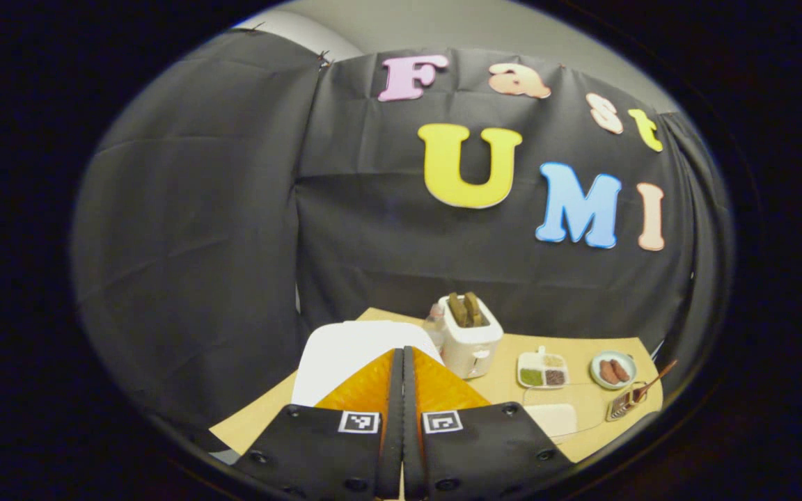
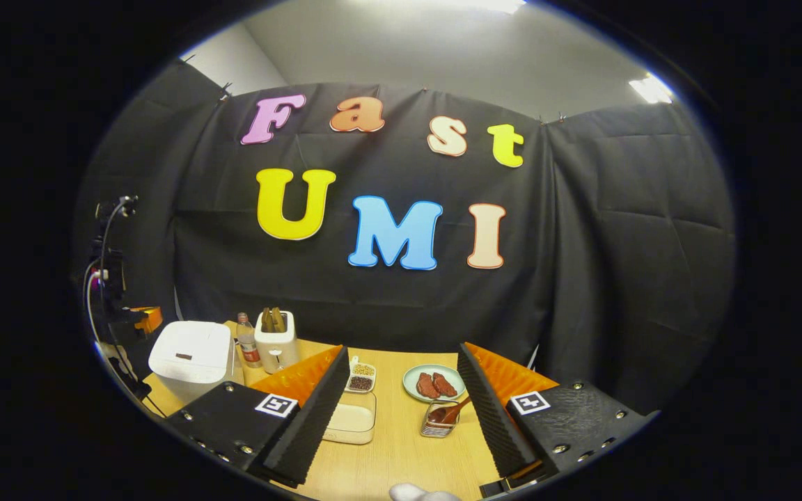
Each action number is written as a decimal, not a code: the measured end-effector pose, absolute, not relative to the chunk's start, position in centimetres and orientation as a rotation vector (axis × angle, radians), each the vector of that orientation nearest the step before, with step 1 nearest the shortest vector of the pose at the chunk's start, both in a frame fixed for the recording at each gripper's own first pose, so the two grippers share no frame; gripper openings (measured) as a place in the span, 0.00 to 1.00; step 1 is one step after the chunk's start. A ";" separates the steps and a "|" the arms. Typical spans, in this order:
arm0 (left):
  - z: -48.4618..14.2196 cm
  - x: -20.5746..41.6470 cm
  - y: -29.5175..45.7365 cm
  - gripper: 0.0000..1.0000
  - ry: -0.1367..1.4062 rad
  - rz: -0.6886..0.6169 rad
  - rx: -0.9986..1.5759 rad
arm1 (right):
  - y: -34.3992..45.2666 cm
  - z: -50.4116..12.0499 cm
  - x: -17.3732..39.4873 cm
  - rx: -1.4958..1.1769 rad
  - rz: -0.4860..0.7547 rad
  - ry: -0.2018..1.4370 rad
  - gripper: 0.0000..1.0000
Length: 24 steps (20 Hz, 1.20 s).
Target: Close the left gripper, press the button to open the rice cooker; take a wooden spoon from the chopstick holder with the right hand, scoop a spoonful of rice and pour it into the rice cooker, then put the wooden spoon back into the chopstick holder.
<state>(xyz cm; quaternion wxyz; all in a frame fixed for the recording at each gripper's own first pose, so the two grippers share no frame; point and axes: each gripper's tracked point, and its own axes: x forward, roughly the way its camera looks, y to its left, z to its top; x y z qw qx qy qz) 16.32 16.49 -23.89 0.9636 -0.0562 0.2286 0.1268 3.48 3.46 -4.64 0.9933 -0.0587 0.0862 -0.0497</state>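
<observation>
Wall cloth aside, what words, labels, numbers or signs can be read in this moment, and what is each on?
No readable words or numbers.
Bottle: label too small to read.
Left gripper: marker squares, black-and-white patterns, no words.
Right gripper: the same kind of squares, no words.

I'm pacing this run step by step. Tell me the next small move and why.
Probably lower the left gripper forward onto the rice cooker to press its button. Its fingers are already together, the cooker's lid is down, and the wooden spoon sits untouched in the holder ahead of the open right gripper.
</observation>
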 end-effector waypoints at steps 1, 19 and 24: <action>-26.1 17.1 17.0 0.09 0.502 0.262 -0.119 | 3.8 -5.0 3.7 -0.123 -0.100 0.186 0.95; -36.6 18.8 18.5 0.10 0.791 0.271 -0.164 | 5.8 -7.8 4.7 -0.131 -0.099 0.274 0.95; -36.5 18.7 18.6 0.09 0.804 0.242 -0.185 | 6.0 -9.0 4.4 -0.113 -0.085 0.294 0.95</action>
